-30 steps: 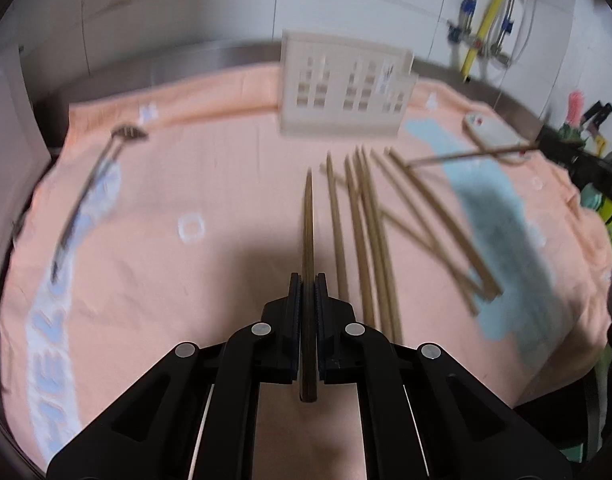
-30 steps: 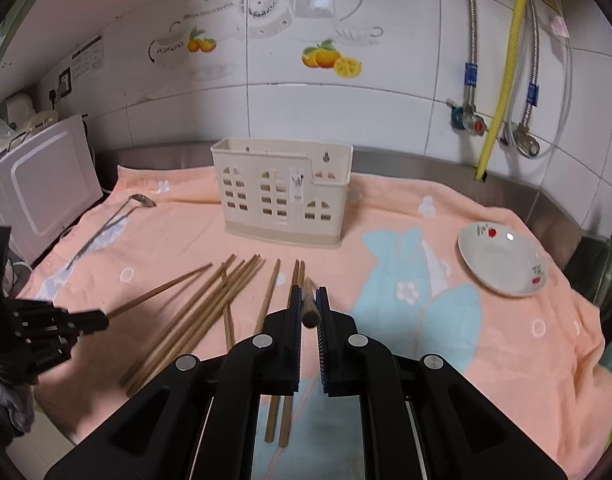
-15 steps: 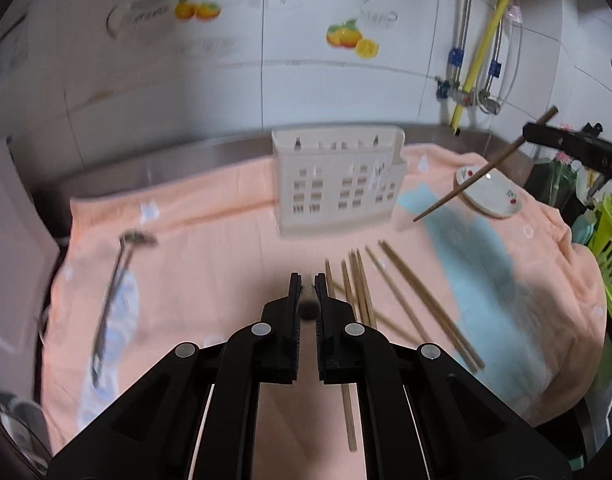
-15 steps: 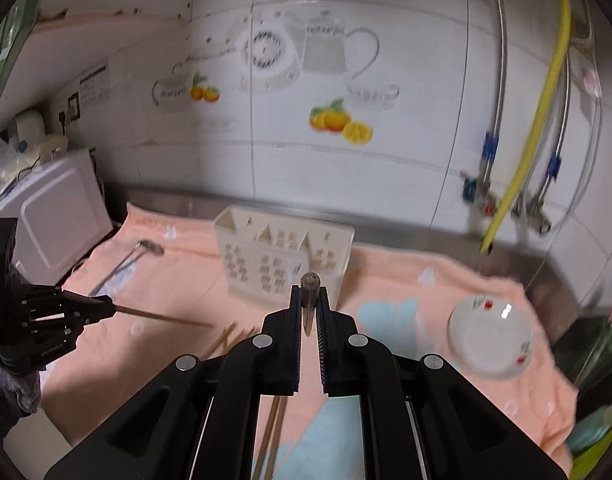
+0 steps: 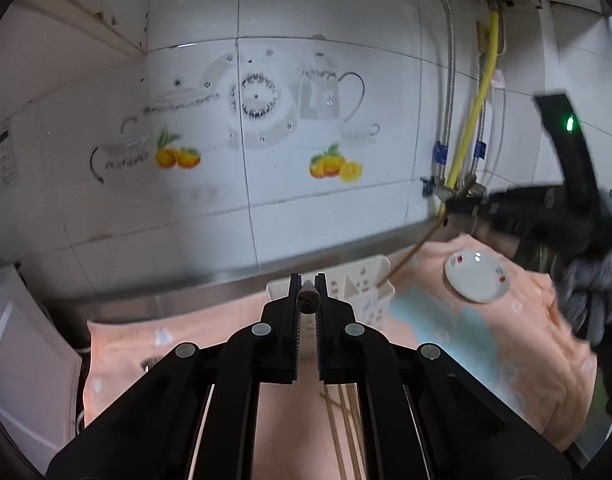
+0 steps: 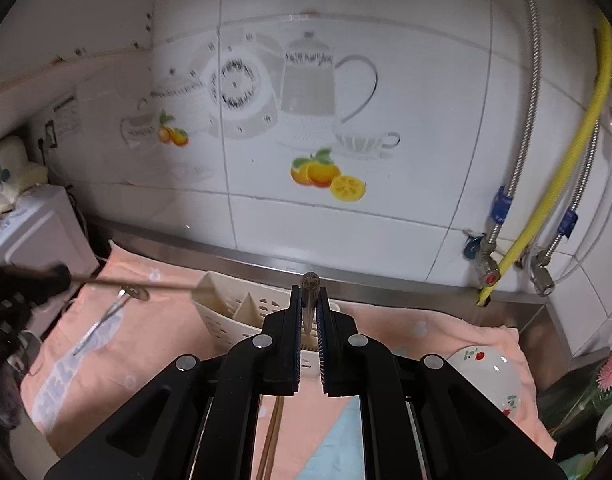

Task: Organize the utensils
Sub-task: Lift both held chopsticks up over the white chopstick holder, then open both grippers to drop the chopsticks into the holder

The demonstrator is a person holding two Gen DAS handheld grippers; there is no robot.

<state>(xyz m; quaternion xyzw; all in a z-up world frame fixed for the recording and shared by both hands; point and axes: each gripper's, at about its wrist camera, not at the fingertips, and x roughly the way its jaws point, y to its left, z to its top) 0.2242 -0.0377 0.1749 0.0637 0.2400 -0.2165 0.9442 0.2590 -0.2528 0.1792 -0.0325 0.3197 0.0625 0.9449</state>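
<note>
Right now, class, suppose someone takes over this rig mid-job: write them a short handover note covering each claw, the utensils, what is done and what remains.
Left claw: shut on a chopstick, tip reaching toward the utensil holder.
Right claw: shut on a second chopstick, its tip at the holder's rim.
Holder: cream, divided, standing at the back of the peach cloth; no utensil seen standing in it.
Done: two chopsticks picked up.
Left: drop both into a compartment, then gather the loose chopsticks on the cloth and the metal spoon lying left of the holder. The small plate sits to the right.
</note>
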